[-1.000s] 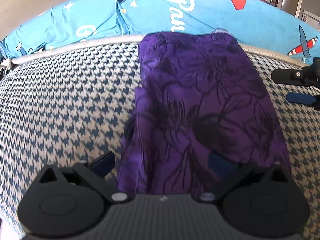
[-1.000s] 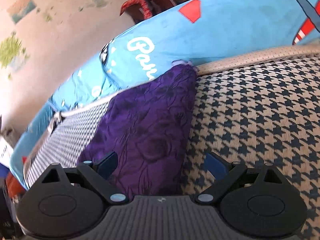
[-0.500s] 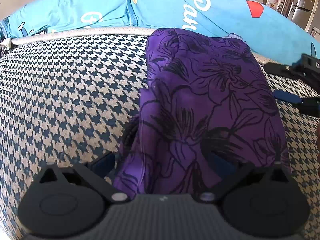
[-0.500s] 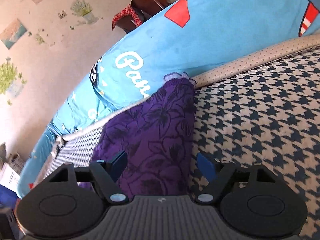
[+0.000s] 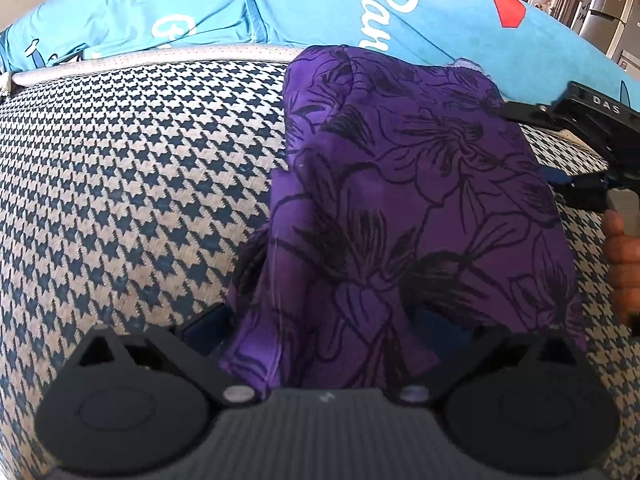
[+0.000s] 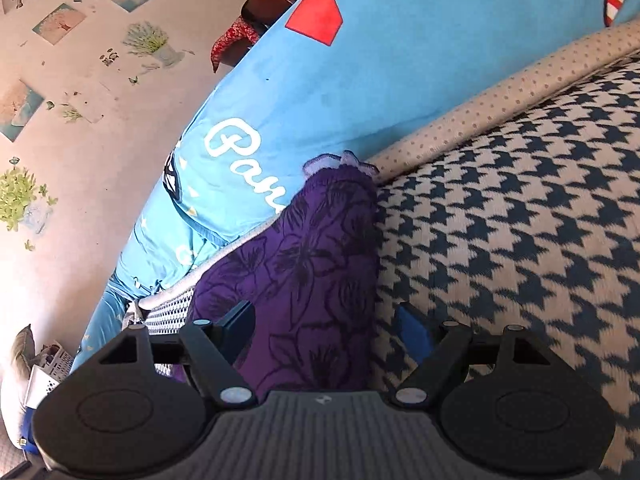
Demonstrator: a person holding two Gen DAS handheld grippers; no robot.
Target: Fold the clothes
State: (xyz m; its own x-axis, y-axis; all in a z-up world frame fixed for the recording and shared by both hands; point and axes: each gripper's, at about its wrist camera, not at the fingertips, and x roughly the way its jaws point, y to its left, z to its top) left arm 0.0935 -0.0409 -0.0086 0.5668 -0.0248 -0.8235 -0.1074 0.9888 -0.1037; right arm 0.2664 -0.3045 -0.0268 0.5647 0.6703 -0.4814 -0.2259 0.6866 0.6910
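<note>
A houndstooth-covered cushion (image 5: 132,184) fills both wrist views and serves as the folding surface, with a bright blue printed cushion (image 5: 320,4) banked along its far edge like a backstop. Down the middle lies the purple floral garment (image 5: 408,208), already gathered into a long narrow strip that runs from the near edge up to the blue cushion, where a pale frilled hem (image 6: 340,162) peeks out at the far end. The strip's shape suggests lengthwise folds are done and an end-over-end fold is the likely step ahead.

The left tongs (image 5: 332,328) sit at the garment's near end, spread wide, the cloth bunched between and over the two blue pads; the right-hand pad is hidden under fabric, so a pinch cannot be confirmed, though the jaws look unclosed. The right tongs (image 6: 326,322) straddle the strip's right-hand edge, also spread, one pad over the purple cloth and the other over bare houndstooth, apparently lining up to take that edge. In the left view, the person's hand (image 5: 624,264) grips the right tool's handle beside the garment.
</note>
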